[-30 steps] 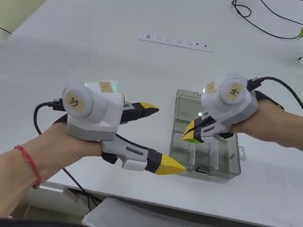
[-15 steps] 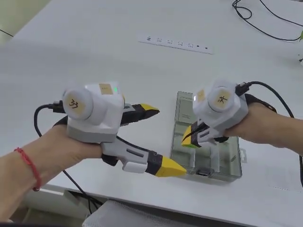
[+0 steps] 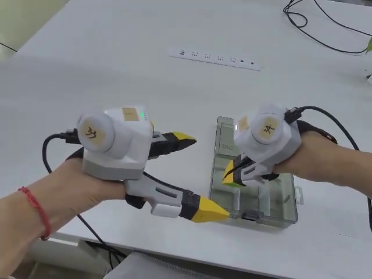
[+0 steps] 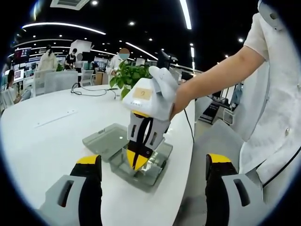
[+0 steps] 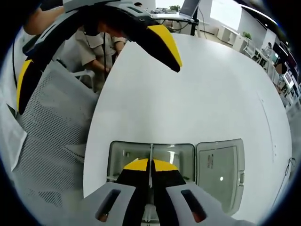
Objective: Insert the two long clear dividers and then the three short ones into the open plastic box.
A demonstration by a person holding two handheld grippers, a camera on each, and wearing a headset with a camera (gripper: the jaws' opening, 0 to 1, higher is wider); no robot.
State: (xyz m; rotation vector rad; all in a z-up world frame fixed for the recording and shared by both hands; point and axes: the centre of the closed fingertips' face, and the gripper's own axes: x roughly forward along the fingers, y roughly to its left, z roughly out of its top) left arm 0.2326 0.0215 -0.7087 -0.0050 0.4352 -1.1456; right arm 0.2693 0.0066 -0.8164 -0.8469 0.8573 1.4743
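Observation:
The clear plastic box [image 3: 286, 202] lies open near the table's front edge, its lid [image 3: 228, 132] folded back flat. My right gripper [image 3: 232, 173] hangs tips-down over the box's left part, shut on a thin clear divider [image 5: 151, 151] seen edge-on above the box [image 5: 117, 151]. Upright clear dividers stand inside the box [image 3: 264, 197]. My left gripper [image 3: 196, 174] hovers just left of the box, open and empty, facing the right gripper [image 4: 141, 101] and the box [image 4: 159, 165].
A white power strip [image 3: 215, 57] lies at the back of the white table [image 3: 116, 70]. Black cables [image 3: 314, 26] loop at the far right. The table's front edge runs just below the box. The left gripper's yellow fingertips [image 5: 167, 44] reach into the right gripper view from above.
My right gripper has shifted left and lower, bringing the divider closer into the box. The left gripper has stayed open in about the same place.

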